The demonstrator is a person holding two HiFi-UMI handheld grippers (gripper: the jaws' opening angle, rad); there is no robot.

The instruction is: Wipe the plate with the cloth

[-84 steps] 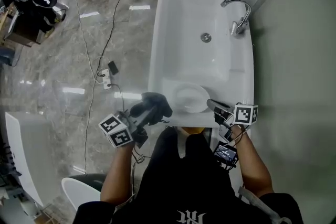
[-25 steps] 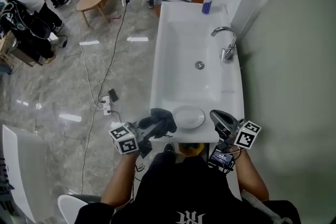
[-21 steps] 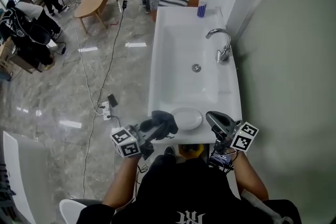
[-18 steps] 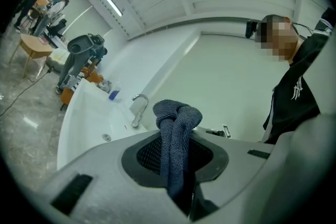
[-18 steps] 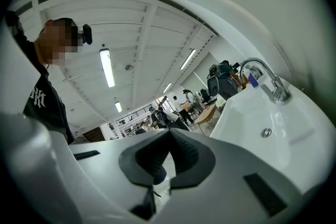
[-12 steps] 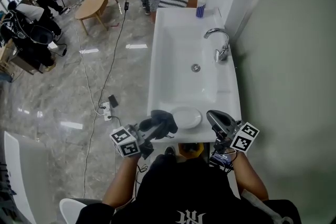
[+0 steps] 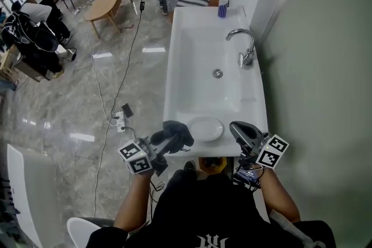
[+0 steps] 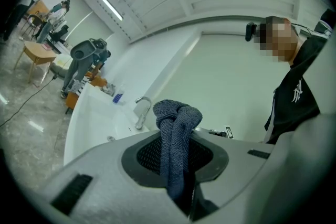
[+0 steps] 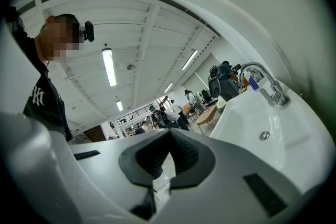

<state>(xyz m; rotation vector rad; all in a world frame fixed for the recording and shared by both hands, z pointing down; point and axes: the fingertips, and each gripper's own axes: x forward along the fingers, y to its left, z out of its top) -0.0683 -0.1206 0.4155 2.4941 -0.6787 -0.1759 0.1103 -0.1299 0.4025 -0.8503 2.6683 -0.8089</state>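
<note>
A white plate [image 7: 205, 128] lies flat and looks empty on the near ledge of a long white sink [image 7: 185, 75], directly in front of the person. Just beside its left edge hangs a dark bunched cloth [image 7: 174, 132], pinched between the closed jaws of the left gripper [image 7: 160, 144]; it does not appear to touch the plate. At the plate's right, the right gripper [image 7: 238, 129] has its jaws fully together with nothing between them. Wiping seems about to begin. The next move likely calls for carrying the cloth across onto the plate and pressing it down to rub. The right gripper would have to open if it is to steady the rim. Beyond the plate, the basin holds only its drain [image 7: 217, 73], with a faucet [image 7: 244, 48] at its right.
</note>
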